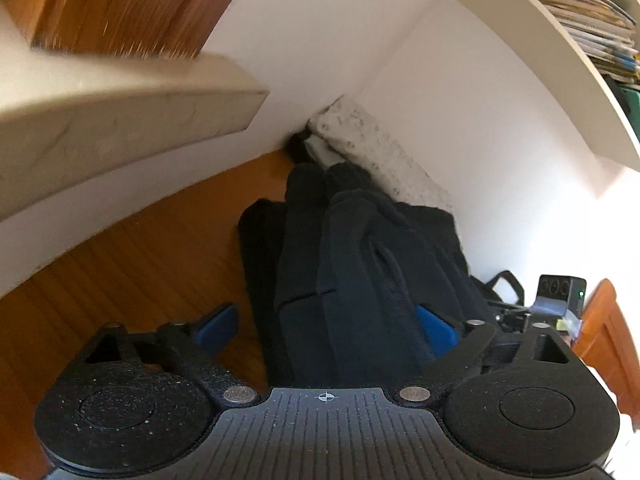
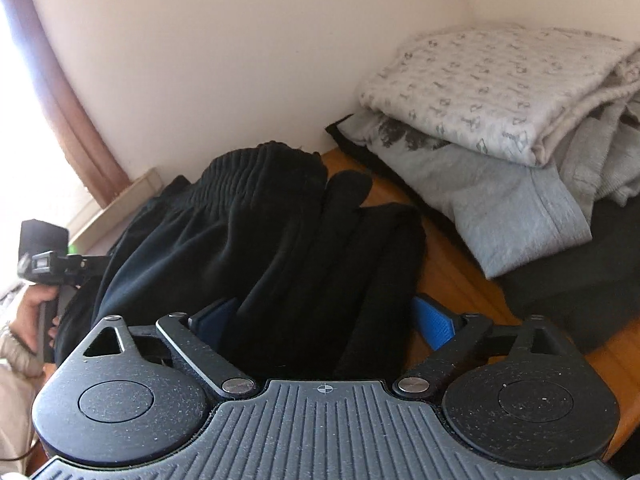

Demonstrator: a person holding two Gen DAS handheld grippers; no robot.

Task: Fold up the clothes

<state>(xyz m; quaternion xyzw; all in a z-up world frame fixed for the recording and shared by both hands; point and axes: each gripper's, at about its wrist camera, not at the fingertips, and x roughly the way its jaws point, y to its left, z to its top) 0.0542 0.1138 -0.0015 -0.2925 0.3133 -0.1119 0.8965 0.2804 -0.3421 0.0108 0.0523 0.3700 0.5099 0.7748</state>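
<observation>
Folded black trousers (image 1: pixel 360 240) lie lengthwise on the wooden table (image 1: pixel 140 272), running toward the wall corner. My left gripper (image 1: pixel 326 326) is open and straddles their near end; the left blue finger (image 1: pixel 218 326) stands clear over bare wood, and the cloth laps the right one. In the right wrist view the trousers (image 2: pixel 280 240) show their ribbed waistband at the far end. My right gripper (image 2: pixel 324 320) is open around the cloth, its pads not pressing it. At the left edge of that view a hand (image 2: pixel 28 312) holds the other gripper's handle.
A stack of folded clothes sits in the corner: a white patterned piece (image 2: pixel 492 84) on a grey garment (image 2: pixel 512 200) on a dark one (image 2: pixel 580 280). A pale sill (image 1: pixel 120 108) overhangs the table at the left. A curved shelf with books (image 1: pixel 592 20) hangs at the upper right.
</observation>
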